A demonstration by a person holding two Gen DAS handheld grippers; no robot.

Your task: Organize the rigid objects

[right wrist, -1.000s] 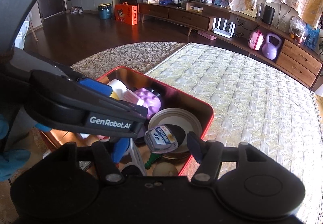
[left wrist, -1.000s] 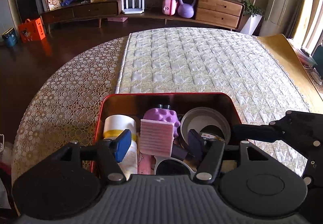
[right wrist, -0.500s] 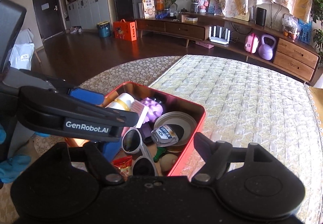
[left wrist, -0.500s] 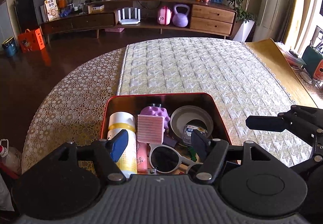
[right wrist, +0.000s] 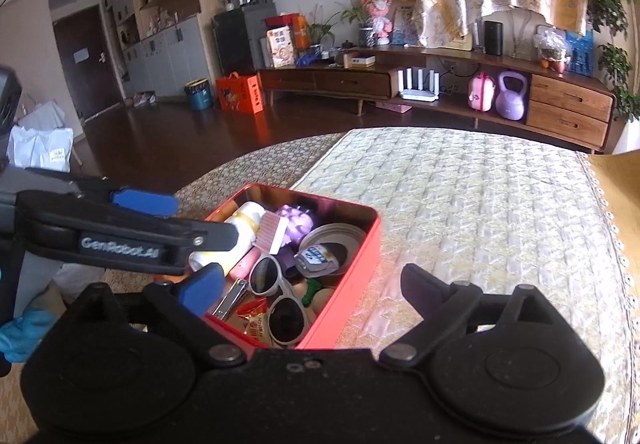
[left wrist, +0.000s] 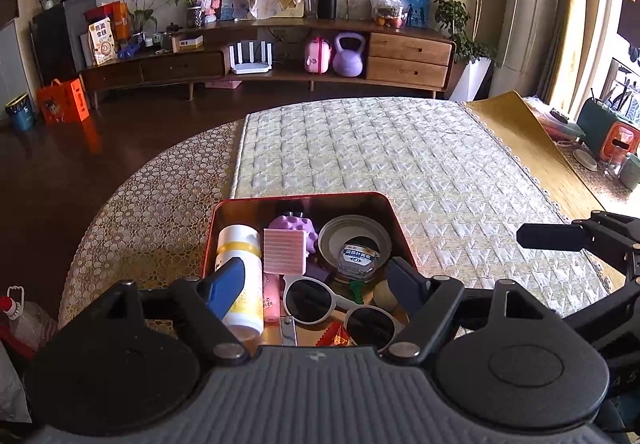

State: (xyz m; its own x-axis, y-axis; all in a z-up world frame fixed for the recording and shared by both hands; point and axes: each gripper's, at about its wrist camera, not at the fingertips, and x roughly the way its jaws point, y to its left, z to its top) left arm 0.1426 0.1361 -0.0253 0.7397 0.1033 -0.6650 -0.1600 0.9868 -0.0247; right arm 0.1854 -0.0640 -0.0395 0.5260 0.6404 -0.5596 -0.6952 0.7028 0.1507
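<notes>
A red tin box [left wrist: 402, 234] [right wrist: 360, 252] sits on the quilted table, full of small things: a white and yellow bottle [left wrist: 239, 244], a pink comb [left wrist: 283, 252], a purple toy [left wrist: 292, 225], a round metal lid [left wrist: 340, 234], a small clear case [left wrist: 357, 258] and white sunglasses [left wrist: 312, 298] [right wrist: 280, 296]. My left gripper [left wrist: 316, 290] is open and empty above the box's near end. My right gripper [right wrist: 308, 284] is open and empty above the box's near right corner.
The quilted table cover [left wrist: 400, 148] stretches beyond the box, with lace cloth [left wrist: 152, 204] on the left. A yellow mat [left wrist: 520, 132] lies at the table's right edge. A wooden sideboard [left wrist: 280, 60] stands across the dark floor.
Both grippers have pulled back and up from the box, so more of its contents show, including the sunglasses. Both stayed open and empty.
</notes>
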